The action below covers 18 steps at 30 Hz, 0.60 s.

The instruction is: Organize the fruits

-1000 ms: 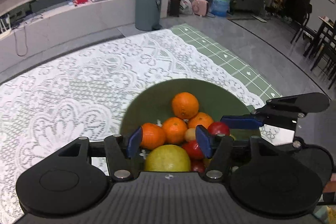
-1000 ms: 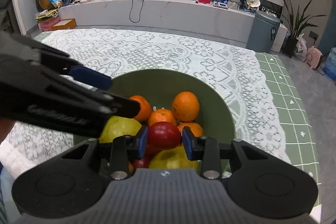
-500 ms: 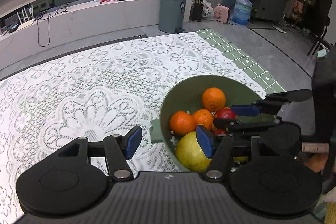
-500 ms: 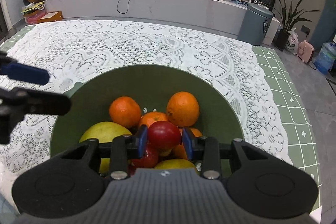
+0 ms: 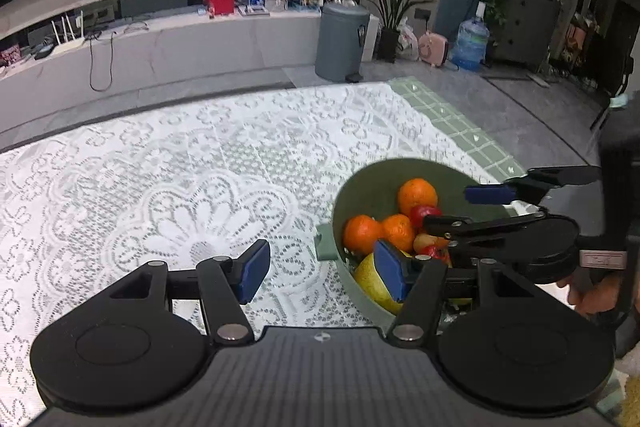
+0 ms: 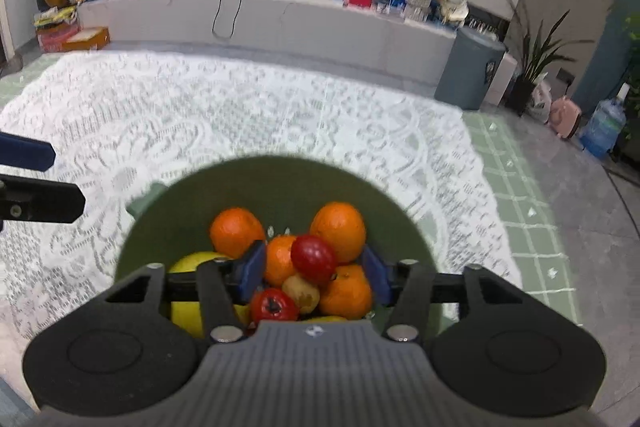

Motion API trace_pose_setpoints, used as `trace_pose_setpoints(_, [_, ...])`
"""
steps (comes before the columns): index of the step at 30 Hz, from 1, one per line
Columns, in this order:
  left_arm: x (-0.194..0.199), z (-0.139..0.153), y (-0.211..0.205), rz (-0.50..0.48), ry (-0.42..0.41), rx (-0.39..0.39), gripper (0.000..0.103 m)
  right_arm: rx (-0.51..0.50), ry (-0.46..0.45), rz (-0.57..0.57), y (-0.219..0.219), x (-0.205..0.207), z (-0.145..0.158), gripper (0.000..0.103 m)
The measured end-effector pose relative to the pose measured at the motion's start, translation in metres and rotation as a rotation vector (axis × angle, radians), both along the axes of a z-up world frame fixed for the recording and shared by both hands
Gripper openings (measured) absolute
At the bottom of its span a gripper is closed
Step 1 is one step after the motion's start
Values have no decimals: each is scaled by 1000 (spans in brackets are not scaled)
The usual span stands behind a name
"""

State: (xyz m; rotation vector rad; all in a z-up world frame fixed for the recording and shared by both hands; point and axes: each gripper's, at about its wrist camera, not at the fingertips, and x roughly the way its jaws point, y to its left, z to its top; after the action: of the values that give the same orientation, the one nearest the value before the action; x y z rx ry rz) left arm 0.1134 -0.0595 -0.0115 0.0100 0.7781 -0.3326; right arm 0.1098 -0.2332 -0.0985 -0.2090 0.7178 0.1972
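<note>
Hovering our right gripper [image 6: 314, 273], fingers wide and empty, over the bowl [image 6: 280, 183], we judge the red apple [image 6: 313, 259] smooth, firm, best pinched across its middle.

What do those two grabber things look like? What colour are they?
Both look alike. The left gripper has a black ribbed plastic body, two round black discs at the sides, silver screws, and black fingers tipped with blue pads. The right gripper is the same, though its ribbed body looks greyer. Each carries a tiny round logo in the middle. A bare hand holds the right one.
</note>
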Motion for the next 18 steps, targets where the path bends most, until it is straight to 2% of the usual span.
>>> trace_pose_setpoints(1, [-3,3,2,4,-16,-2,70,6,-19,-3,-1,-5,6,59])
trace_pose_setpoints(5, [-14,18,9,30,-100,10,72,40,-109,-14,2,-27,36,74])
trace_pose_setpoints(11, [-36,42,25,89,-234,12,86,85,-250,-24,8,-66,65,95])
trace_pose_setpoints(15, [-47,53,30,90,-293,30,94,150,-305,-50,6,-92,78,99])
trace_pose_setpoints(18, [-56,60,30,88,-319,66,95,189,-307,-89,2,-109,86,99])
